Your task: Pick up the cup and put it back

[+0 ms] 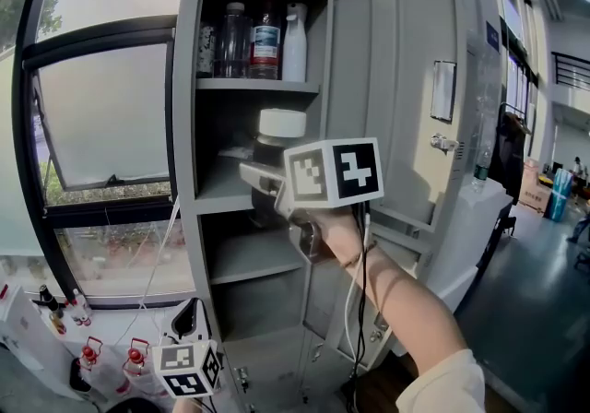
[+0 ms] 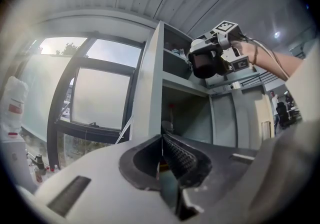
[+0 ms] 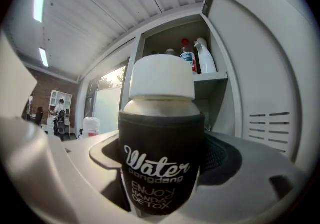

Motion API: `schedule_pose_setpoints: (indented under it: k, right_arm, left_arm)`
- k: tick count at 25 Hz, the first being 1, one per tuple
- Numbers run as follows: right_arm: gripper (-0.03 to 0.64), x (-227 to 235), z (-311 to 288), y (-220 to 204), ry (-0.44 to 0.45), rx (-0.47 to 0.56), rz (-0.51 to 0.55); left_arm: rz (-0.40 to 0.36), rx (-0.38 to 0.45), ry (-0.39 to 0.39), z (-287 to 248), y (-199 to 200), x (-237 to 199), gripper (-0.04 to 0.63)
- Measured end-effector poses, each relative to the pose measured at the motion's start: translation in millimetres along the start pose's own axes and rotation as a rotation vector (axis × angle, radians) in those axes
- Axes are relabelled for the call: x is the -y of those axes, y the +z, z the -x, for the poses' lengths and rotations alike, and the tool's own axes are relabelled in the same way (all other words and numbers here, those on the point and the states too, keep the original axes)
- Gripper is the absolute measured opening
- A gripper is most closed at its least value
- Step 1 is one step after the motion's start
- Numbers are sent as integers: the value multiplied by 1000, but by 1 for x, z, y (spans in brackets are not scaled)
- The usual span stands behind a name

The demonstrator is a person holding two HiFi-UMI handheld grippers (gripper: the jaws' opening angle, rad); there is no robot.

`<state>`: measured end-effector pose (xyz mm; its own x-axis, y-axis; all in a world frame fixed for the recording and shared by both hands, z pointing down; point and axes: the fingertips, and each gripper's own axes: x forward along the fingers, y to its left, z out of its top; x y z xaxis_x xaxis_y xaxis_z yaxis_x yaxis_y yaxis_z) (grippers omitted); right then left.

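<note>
Clamping around the black sleeve of the cup, the right gripper is holding it upright at the mouth of the middle compartment of the grey cabinet. From the head view, it cannot be told whether its base is touching the shelf. The sleeve is looking soft and slightly grippy, so the jaws are probably getting good purchase there, while the body under it is likely stiff and could be breakable. The smooth white lid is offering a poorer hold and is best left alone. A pale band is showing between lid and sleeve, but what is inside, and so how heavy it is, cannot be told. With the lid on, spilling is looking unlikely, though keeping it level is still wise. On the top shelf, several bottles are standing close together, one of them white. The left gripper is hanging low and well apart, its jaws pressed together on nothing.
</note>
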<state>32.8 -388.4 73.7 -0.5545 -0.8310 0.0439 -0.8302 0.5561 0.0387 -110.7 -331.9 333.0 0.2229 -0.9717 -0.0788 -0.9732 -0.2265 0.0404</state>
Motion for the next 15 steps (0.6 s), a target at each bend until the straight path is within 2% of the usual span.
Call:
schedule_pose_setpoints:
  k: [10, 15]
  right_arm:
    - [411, 7, 12, -41, -1, 16, -30]
    - [411, 10, 10, -68, -24, 0, -4]
  left_arm:
    - [-9, -23, -20, -5, -7, 11, 9]
    - [-17, -29, -32, -8, -9, 15, 9]
